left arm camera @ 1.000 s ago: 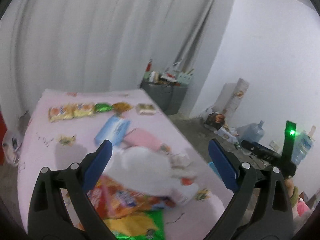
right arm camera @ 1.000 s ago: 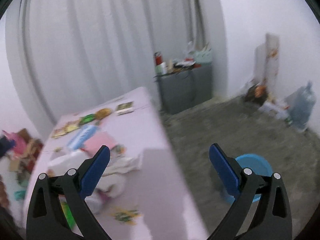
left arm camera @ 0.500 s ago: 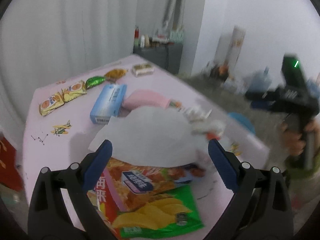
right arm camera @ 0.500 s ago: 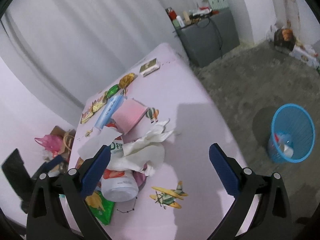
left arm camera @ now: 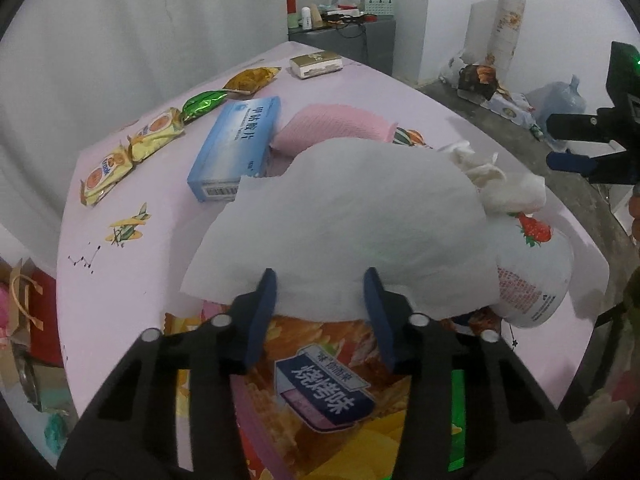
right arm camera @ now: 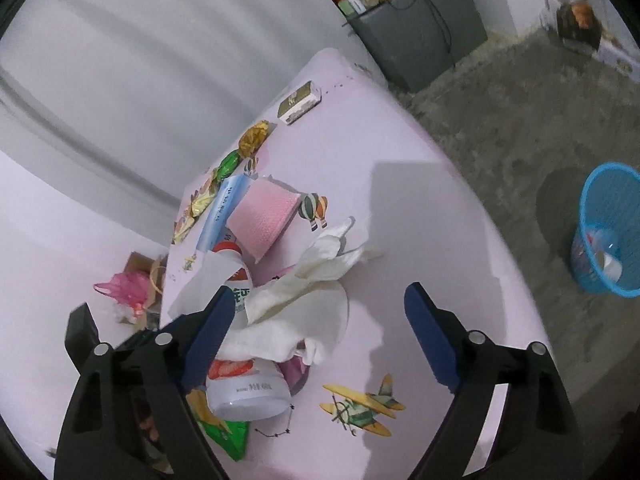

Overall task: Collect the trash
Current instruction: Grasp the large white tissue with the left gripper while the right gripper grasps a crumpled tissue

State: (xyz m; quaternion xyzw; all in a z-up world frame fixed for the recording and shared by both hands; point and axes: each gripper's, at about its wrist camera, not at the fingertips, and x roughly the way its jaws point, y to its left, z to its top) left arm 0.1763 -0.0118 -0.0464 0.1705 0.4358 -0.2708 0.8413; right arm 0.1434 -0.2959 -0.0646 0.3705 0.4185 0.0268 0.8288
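A large white paper sheet point(left arm camera: 344, 220) lies over a pile on the pink table point(left arm camera: 120, 292). My left gripper point(left arm camera: 320, 292) is half closed with its blue fingers at the sheet's near edge, above an orange chip bag point(left arm camera: 320, 372). A white strawberry bottle point(left arm camera: 532, 276) lies right of it, with crumpled white tissues point(right arm camera: 304, 304) on top. My right gripper point(right arm camera: 316, 316) is open above the tissues and bottle point(right arm camera: 248, 388); it also shows in the left wrist view point(left arm camera: 576, 160). A blue trash basket point(right arm camera: 608, 232) stands on the floor right of the table.
A blue box point(left arm camera: 236, 148), a pink cloth point(left arm camera: 336, 128), snack packets point(left arm camera: 132, 152) and a small carton point(left arm camera: 316, 64) lie further back on the table. A grey cabinet point(right arm camera: 420, 28) stands by the curtain. Bags point(right arm camera: 132, 288) sit on the floor at left.
My left gripper moved down and forward to the paper sheet's edge and its fingers narrowed. My right gripper came lower over the tissues and bottle.
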